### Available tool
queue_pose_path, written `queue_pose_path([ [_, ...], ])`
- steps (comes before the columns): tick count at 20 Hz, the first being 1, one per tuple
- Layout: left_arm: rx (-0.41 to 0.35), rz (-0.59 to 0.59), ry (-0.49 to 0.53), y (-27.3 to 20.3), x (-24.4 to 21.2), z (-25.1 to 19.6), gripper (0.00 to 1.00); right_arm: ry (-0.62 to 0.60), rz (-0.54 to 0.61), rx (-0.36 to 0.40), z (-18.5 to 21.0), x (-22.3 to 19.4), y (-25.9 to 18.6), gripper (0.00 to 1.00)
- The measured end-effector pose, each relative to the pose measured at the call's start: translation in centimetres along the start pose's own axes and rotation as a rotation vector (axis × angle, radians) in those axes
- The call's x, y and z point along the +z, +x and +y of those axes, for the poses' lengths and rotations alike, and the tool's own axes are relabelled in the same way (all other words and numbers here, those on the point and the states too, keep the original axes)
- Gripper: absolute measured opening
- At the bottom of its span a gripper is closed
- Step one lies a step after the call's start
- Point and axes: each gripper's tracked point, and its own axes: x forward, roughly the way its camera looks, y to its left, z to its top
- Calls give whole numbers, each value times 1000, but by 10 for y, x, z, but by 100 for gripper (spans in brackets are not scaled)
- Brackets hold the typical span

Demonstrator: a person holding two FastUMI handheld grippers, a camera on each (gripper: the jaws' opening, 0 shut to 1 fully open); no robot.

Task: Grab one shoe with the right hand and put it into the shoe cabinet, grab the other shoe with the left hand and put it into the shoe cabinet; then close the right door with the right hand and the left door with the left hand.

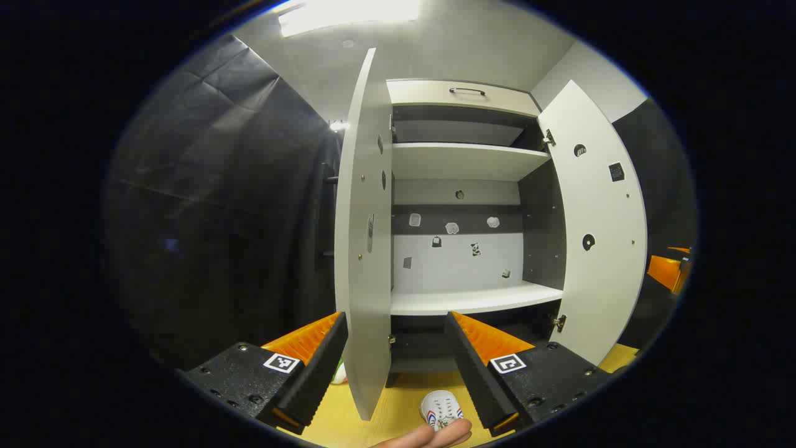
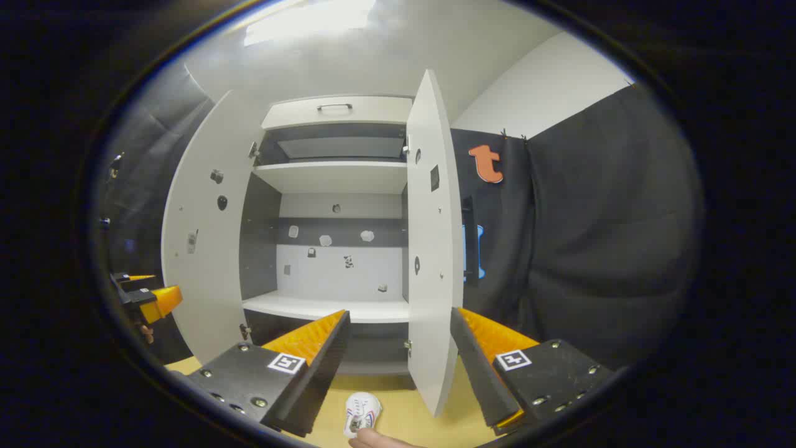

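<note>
The booth is walled in black cloth (image 1: 217, 205), with a pale ceiling and a bright light up top, and a yellowish wooden floor (image 2: 398, 417) is seen low down under both grippers. Straight ahead of both grippers a tall white shoe cabinet (image 1: 463, 162) is stood, both doors swung wide. Grey side walls, white shelves and a top drawer with a dark handle can be made out inside, and small stickers are dotted over the back panel. The shelves look bare.

In the left gripper view the left door (image 1: 364, 249) is seen edge-on, right between the fingers, with the right door (image 1: 600, 236) off to the right. In the right gripper view the right door (image 2: 432, 249) is the edge-on one between the fingers, and the left door (image 2: 205, 249) is spread out to the left.

A white shoe (image 1: 441, 409) with red and blue stripes is sat on the floor, below and just ahead of the left gripper (image 1: 395, 367), its long axis pointed roughly toward the cabinet. It's picked up in the right gripper view too (image 2: 362, 412), just inside the left finger. Part of a second white shoe (image 1: 339, 373) can be glimpsed behind the left door's bottom edge.

Both the left gripper and the right gripper (image 2: 398, 367) are spread wide apart, with nothing gripped. The left gripper's tips (image 2: 149, 302) are also caught at the far left of the right gripper view. A bit of hand (image 1: 435, 435) is seen at the bottom edge, touching the shoe.
</note>
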Motion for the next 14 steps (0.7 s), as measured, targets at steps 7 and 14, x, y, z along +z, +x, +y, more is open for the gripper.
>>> queue_pose_path([
  [7, -9, -22, -2, -5, 13, -3, 95, -2, -11, 34, 3, 7, 3, 96],
  [14, -34, 6, -17, -8, 1, -9, 95, -22, -19, 26, 2, 10, 6, 95],
])
